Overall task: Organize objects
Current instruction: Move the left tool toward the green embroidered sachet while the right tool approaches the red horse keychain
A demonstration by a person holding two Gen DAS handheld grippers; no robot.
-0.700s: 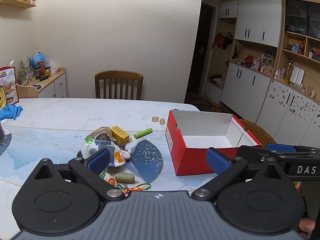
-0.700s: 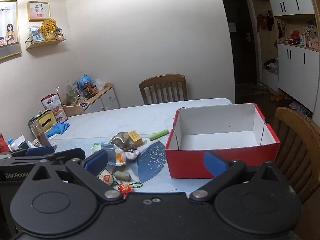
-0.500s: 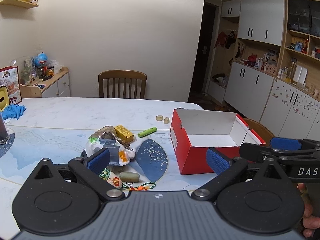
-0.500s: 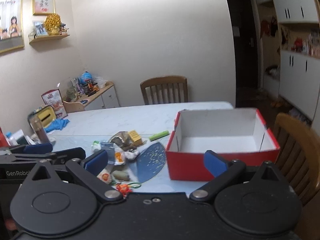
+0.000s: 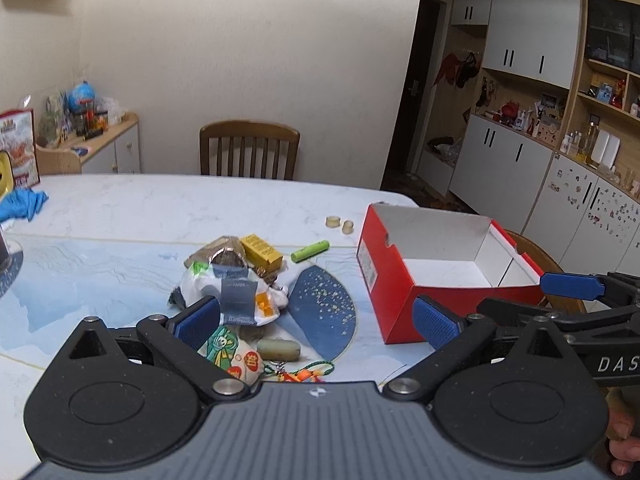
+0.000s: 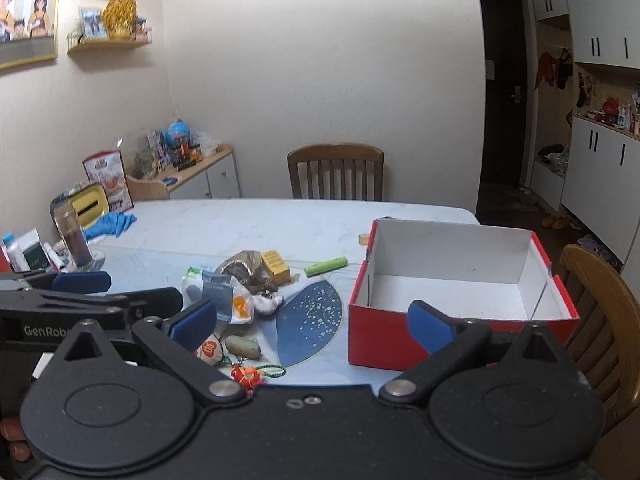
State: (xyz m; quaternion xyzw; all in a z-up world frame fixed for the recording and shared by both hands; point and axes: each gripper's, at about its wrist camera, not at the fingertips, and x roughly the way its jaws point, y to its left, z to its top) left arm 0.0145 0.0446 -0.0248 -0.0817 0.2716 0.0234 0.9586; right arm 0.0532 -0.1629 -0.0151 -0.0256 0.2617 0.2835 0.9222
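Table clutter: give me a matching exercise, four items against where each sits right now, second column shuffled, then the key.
Items:
1. green cylinder
2. yellow box
3. two small round discs
4. red shoebox

Places:
A. on the far side of the pile of packets, beside the brown foil pouch
B. right of the pile, open top, nothing inside
C. lying flat between the yellow box and the shoebox
D. side by side on the bare table, off the shoebox's far left corner

Pairs: 1-C, 2-A, 3-D, 4-B
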